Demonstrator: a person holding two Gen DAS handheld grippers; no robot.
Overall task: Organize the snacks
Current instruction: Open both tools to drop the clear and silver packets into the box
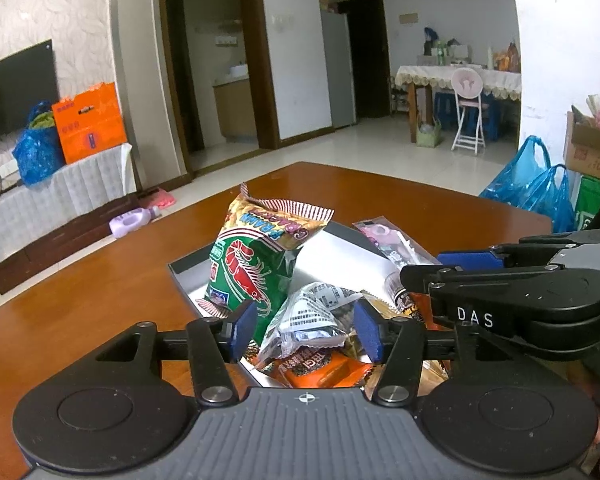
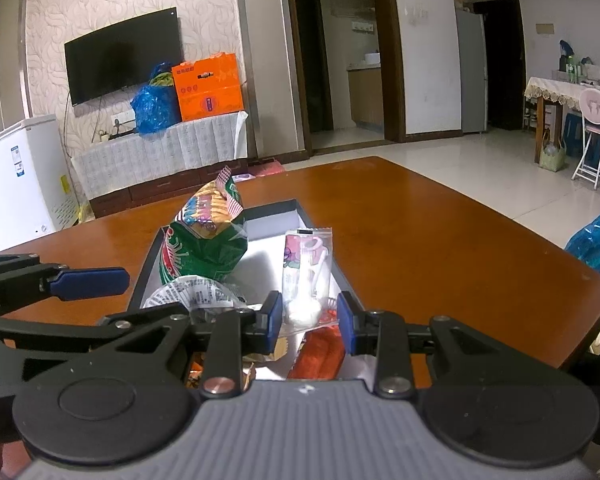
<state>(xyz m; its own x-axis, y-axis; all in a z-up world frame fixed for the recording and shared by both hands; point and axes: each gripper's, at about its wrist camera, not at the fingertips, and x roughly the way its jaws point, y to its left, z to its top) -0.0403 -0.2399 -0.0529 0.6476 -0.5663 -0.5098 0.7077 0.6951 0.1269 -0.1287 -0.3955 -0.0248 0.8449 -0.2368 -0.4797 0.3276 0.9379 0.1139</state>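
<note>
- Snacks are lying heaped in a shallow dark-rimmed tray [image 1: 180, 276] on the brown desk [image 1: 100, 280], with a green shrimp-chip bag [image 1: 252, 264] standing tallest at the far left.
- Crinkled silver packet [image 1: 320, 312] is sitting between the pads of the left gripper [image 1: 306, 332], whose jaws are standing part-open; neither pad is pressing on it.
- Pink-and-clear sachet [image 2: 308, 264] is lying just ahead of the right gripper [image 2: 310, 322], its long axis running away along the tray; those jaws are standing narrow, gripping nothing.
- Left gripper is sitting nearer the silver packet, so closing there looks the likely next move.
</note>
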